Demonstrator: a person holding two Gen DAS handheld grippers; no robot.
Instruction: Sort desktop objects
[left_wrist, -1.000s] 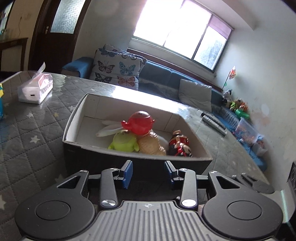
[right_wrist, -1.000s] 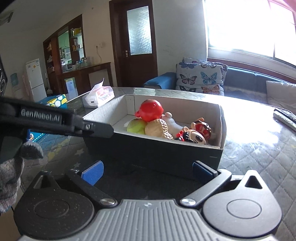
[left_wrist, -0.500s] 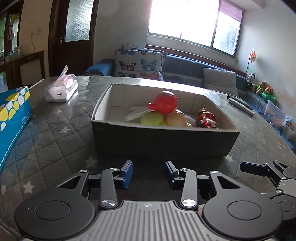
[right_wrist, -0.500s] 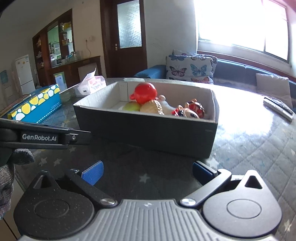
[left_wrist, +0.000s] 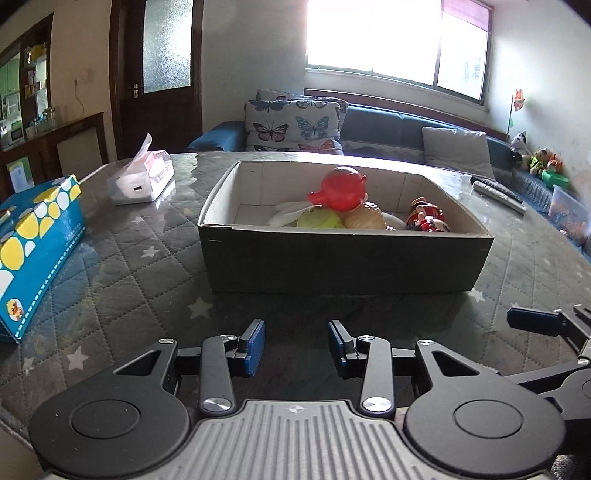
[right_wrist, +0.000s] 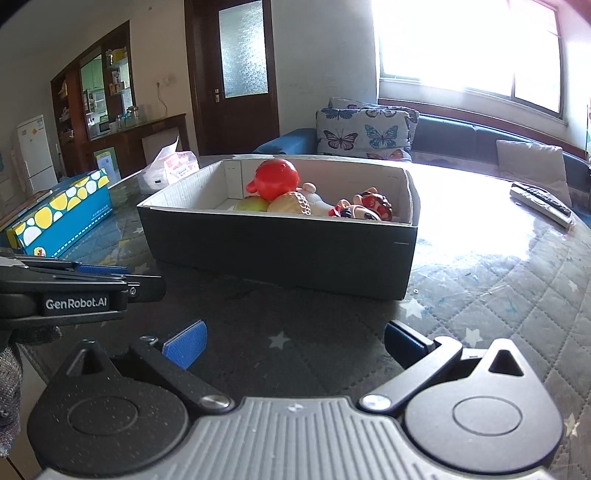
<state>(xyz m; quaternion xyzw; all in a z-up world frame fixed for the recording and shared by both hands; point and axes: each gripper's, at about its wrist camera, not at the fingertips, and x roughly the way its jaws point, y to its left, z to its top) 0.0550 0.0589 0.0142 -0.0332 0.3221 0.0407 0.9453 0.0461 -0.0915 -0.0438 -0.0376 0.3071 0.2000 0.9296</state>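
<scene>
A dark cardboard box (left_wrist: 343, 258) (right_wrist: 280, 251) stands on the quilted table. Inside lie a red round toy (left_wrist: 341, 190) (right_wrist: 275, 179), a green ball (left_wrist: 319, 219), a tan toy (left_wrist: 365, 219) and a red figurine (left_wrist: 426, 218) (right_wrist: 369, 206). My left gripper (left_wrist: 295, 345) is open and empty, low over the table in front of the box. My right gripper (right_wrist: 295, 341) is open wide and empty, also short of the box. Each gripper shows at the edge of the other's view.
A blue box with yellow dots (left_wrist: 33, 243) (right_wrist: 62, 214) lies at the left. A white tissue pack (left_wrist: 142, 179) sits behind it. Two remote controls (left_wrist: 498, 192) (right_wrist: 541, 205) lie at the far right. A sofa with butterfly cushions (left_wrist: 295, 123) is behind the table.
Both grippers have pulled back and down from the box, which now looks farther off. The blue dotted box has come into view. Both stay open.
</scene>
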